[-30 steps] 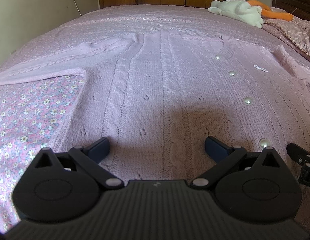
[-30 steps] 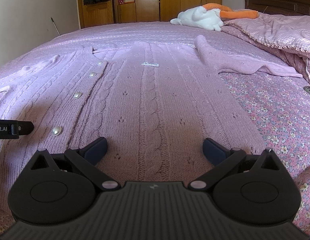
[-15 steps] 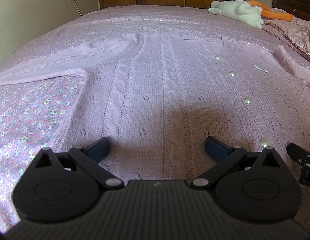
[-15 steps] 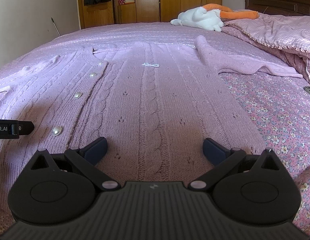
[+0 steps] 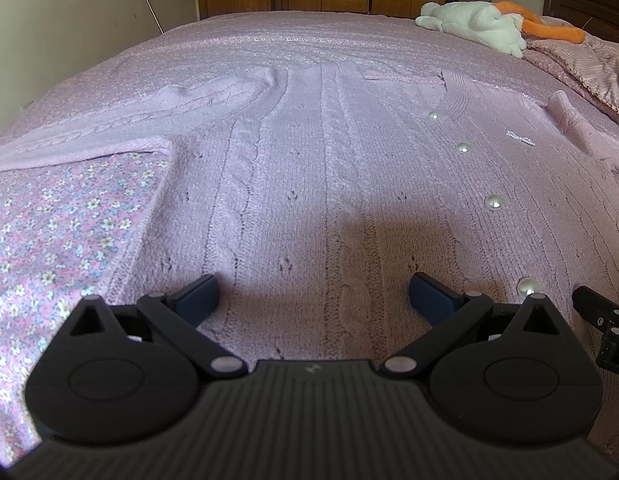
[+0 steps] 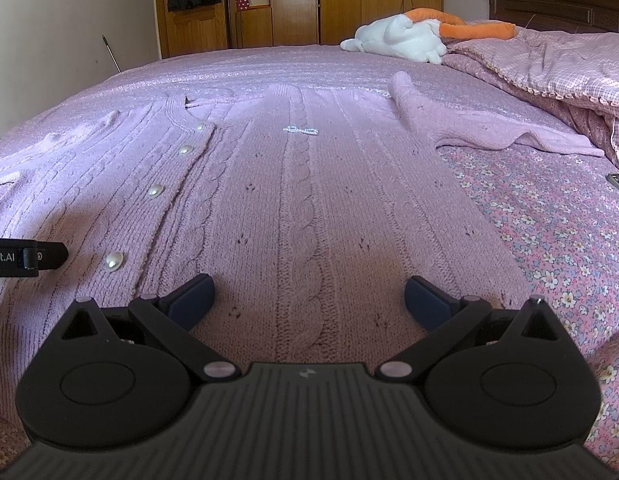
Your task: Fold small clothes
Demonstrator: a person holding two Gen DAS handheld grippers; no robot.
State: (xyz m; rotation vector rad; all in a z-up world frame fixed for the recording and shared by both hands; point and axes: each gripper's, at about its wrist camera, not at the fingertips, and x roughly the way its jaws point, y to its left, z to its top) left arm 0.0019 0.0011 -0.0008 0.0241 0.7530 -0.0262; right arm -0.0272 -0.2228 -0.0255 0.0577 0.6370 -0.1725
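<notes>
Lay flat and face up on the bed point(image 5: 293, 36): a lilac cable-knit cardigan point(image 5: 329, 184), buttoned shut, spread over a pink floral sheet point(image 5: 57, 232). Ran its long axis straight away from both tools, hem nearest, neckline farthest, sleeves thrown out to either side.

Hovered low over the hem edge, side by side: left hand-held gripper point(image 5: 313, 294) above the wearer's-right front panel, jaws spread wide and empty, fabric showing between the blue pads point(image 5: 199, 294). Right hand-held gripper point(image 6: 307, 296) likewise wide and empty, centred on a cable rib of the other panel. Stood about equally near the hem, each to its own half; tip of the other tool visible at the inner margin of each view.

Marked the midline between the two tools: a row of pearl buttons point(image 5: 494, 202), the lowest one just beside the left tool's right pad. Sat on the right-hand panel, partway up: a small beaded bow point(image 6: 300, 130).

Left sleeve point(image 5: 121, 128) stretched outward along the sheet; right sleeve point(image 6: 481, 128) angled out toward a checked quilt point(image 6: 549, 64). Looked thick, soft and limp, likely to sag and drag if lifted by one corner only. Judged not yet started: no fold in place, nothing pinched. Far off near the headboard: a white plush toy point(image 6: 397, 38).
</notes>
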